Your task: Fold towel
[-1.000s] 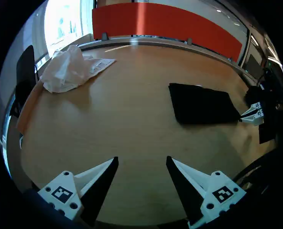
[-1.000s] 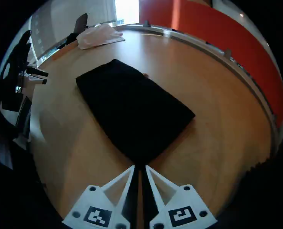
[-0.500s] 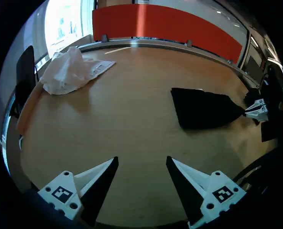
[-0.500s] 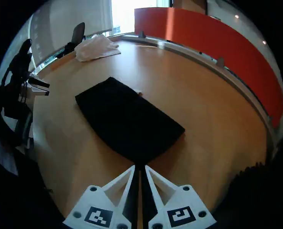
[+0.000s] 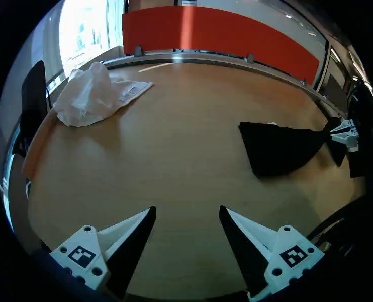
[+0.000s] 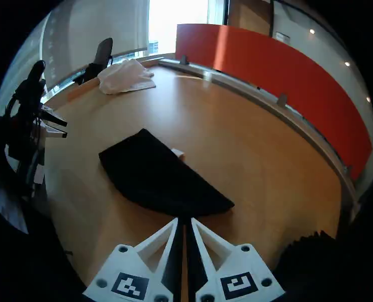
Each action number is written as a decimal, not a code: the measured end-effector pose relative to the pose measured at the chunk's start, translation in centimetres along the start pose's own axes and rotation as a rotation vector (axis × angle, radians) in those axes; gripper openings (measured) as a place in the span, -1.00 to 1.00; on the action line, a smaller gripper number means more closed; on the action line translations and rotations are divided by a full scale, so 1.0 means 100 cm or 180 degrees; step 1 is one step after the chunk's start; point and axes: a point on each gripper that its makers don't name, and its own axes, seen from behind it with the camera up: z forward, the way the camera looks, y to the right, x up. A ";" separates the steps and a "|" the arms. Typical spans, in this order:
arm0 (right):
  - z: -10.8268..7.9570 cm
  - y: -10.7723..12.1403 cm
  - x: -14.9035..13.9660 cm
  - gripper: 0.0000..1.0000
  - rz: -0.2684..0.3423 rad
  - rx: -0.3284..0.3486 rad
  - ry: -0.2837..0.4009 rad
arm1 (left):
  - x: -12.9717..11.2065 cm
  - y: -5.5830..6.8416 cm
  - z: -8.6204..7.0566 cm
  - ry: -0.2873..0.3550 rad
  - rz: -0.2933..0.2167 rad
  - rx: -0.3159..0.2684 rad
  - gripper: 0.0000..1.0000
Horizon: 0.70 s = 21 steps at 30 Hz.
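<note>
Since a second ago: the black towel (image 6: 156,176) no longer lies flat as a rectangle. One corner is drawn up and the cloth is pulled into a wedge, with its wide end resting on the wooden surface (image 5: 176,141). In the left gripper view it has slid away from the white crumpled bundle (image 5: 86,93), which has not moved. The right tongs (image 6: 185,226) are closed, fingers almost together, with the towel's narrow corner pinched between the tips. They stand higher over the surface than before. The towel fans out ahead of them toward the white bundle, the lifted end off the wood. The left tongs (image 5: 186,209) hang with fingers wide apart and hold nothing, unchanged, over bare wood. They are well apart from the towel, and about as far from the white bundle as the towel is. A small pale tag shows at the towel's far edge.
</note>
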 end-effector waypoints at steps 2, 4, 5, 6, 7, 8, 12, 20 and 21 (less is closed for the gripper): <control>0.001 -0.001 0.005 -0.94 -0.0010 0.0007 0.0022 | 0.000 -0.001 0.000 -0.0001 -0.0002 0.0002 0.85; 0.002 -0.002 0.012 -0.94 -0.0029 0.0016 0.0049 | 0.000 -0.001 0.000 0.0000 -0.0009 0.0003 0.86; 0.003 -0.003 0.015 -0.94 -0.0039 0.0021 0.0062 | -0.001 -0.002 -0.001 0.0001 -0.0012 0.0003 0.86; 0.004 -0.004 0.020 -0.94 -0.0059 0.0032 0.0080 | 0.000 -0.002 -0.001 0.0002 -0.0017 0.0003 0.86; 0.005 -0.006 0.025 -0.94 -0.0078 0.0044 0.0096 | 0.000 -0.003 -0.001 0.0004 -0.0021 0.0003 0.86; 0.006 -0.007 0.029 -0.94 -0.0098 0.0056 0.0112 | 0.000 -0.003 -0.002 0.0006 -0.0026 0.0003 0.86; 0.011 -0.017 0.053 -0.95 -0.0226 0.0124 0.0187 | 0.000 -0.007 -0.004 0.0020 -0.0053 0.0012 0.86; 0.027 -0.051 0.098 -0.94 -0.0518 0.0369 0.0293 | -0.003 -0.015 -0.013 0.0060 -0.0130 0.0044 0.86; 0.031 -0.057 0.102 -0.94 -0.0561 0.0413 0.0295 | -0.004 -0.016 -0.014 0.0064 -0.0136 0.0050 0.86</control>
